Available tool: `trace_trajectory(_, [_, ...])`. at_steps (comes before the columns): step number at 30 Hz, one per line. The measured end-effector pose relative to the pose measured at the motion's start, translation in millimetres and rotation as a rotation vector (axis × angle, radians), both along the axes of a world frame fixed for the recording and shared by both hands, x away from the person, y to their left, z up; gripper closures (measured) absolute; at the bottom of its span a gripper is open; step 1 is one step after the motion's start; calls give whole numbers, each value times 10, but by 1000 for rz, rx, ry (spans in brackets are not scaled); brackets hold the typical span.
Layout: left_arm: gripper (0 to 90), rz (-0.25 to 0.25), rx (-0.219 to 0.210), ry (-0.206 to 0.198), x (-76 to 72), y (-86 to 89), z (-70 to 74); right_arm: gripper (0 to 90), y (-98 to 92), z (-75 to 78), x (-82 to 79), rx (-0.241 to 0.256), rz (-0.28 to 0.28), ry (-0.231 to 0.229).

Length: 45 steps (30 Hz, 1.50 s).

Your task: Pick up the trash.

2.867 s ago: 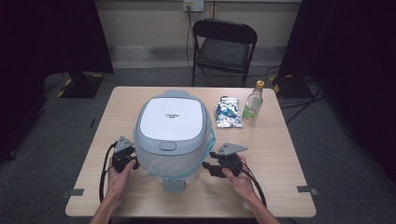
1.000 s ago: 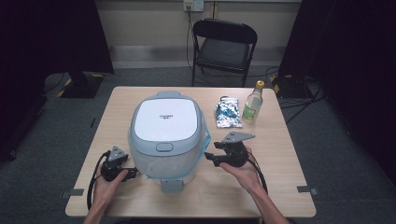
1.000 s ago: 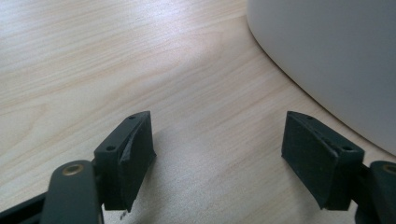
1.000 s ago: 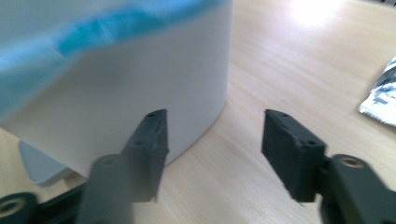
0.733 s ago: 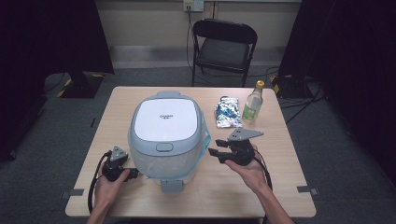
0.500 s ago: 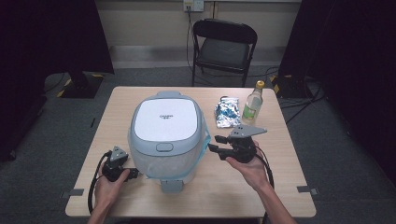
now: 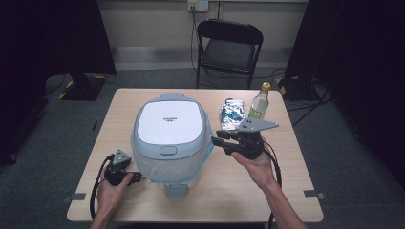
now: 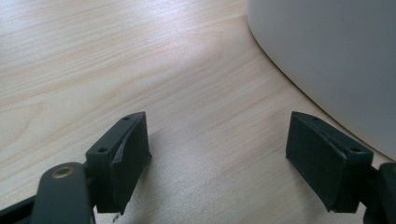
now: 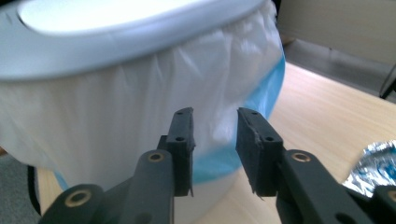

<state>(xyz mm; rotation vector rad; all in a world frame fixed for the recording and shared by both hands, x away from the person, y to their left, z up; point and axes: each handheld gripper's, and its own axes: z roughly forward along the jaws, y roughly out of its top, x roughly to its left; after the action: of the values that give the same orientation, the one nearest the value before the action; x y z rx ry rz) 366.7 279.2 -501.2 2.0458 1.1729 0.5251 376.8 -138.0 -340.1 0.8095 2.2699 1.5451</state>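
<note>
The right gripper [image 9: 214, 149], jaws partly open, approaches the bin [image 7: 169, 138] liner [image 9: 140, 130]; next it must pinch it. The left gripper [image 8: 224, 163] rests wide open.

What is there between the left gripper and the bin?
Bare tabletop. In the left gripper view, the open jaws of the left gripper frame wood, with the bin wall at the right.

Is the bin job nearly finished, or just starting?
Looks like an early stage. Done: a white bag already hangs out under the bin's shut lid. In hand: the right claw, slightly open, points at the bag beside the bin. The left claw rests wide open on the table. Left: grabbing the bag.
</note>
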Motion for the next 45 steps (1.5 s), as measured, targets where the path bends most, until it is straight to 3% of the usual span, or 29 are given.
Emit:
trace_trajectory(12, [209,0,0,0,0,0,0,741,3,512,-24,92,28,-94])
trace_trajectory(18, [209,1,0,0,0,0,0,801,141,709,-55,122,116,-113])
trace_trajectory(21, [209,0,0,0,0,0,0,825,276,777,-116,108,164,-123])
trace_trajectory(32, [209,1,0,0,0,0,0,892,757,732,-299,33,324,-105])
trace_trajectory(38, [209,1,0,0,0,0,0,900,918,639,-332,10,364,-82])
trace_trajectory(45, [209,1,0,0,0,0,0,886,973,567,-339,-7,370,-67])
